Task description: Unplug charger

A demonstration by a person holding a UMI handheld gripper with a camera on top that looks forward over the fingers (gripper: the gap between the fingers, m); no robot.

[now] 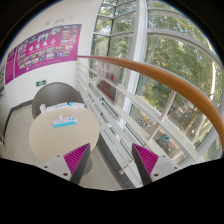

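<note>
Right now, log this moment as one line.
fingers: open, empty | table: ahead, small item on top | chair: beyond table | charger: not seen | windows: right

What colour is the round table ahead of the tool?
White or pale cream; the round table shows in the gripper view, beyond the open tool.

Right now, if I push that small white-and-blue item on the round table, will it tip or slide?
Likely slides: the small item lies low on the smooth round table, so tipping seems unlikely. Probably light, being small. The gripper is open, short of it.
</note>
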